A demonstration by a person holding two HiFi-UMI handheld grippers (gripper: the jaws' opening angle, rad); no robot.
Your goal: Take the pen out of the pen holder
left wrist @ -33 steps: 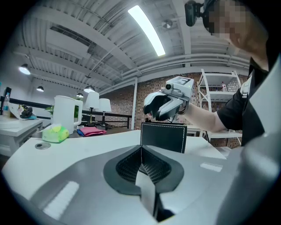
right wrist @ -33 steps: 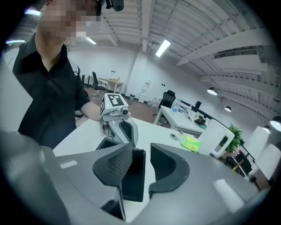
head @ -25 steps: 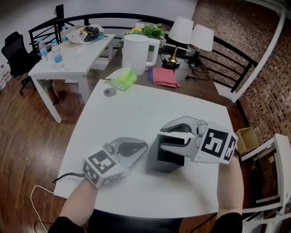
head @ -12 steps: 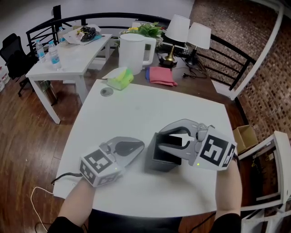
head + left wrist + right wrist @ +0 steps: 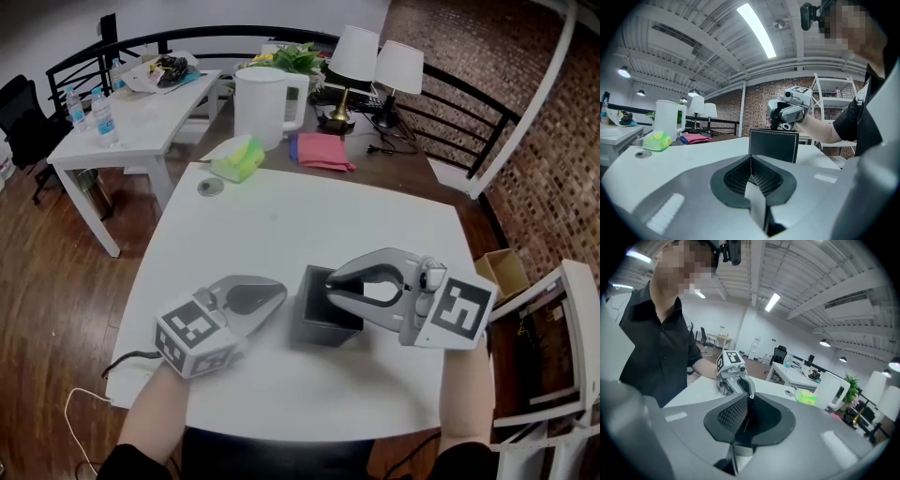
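Left hand-held gripper point(image 5: 279, 293) beside pen holder point(image 5: 309, 330); jug point(image 5: 258, 105) beyond.

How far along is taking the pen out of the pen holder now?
Done: the right claw, whose jaws have just been closing, pinches a thin dark pen over the pen holder. In hand: drawing it out; whether the pen is clear of the holder I cannot tell. Remaining: carry it away. The left claw lies shut beside the holder.

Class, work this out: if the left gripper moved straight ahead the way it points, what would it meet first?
Most likely the black pen holder, which stands directly in front of the left gripper.
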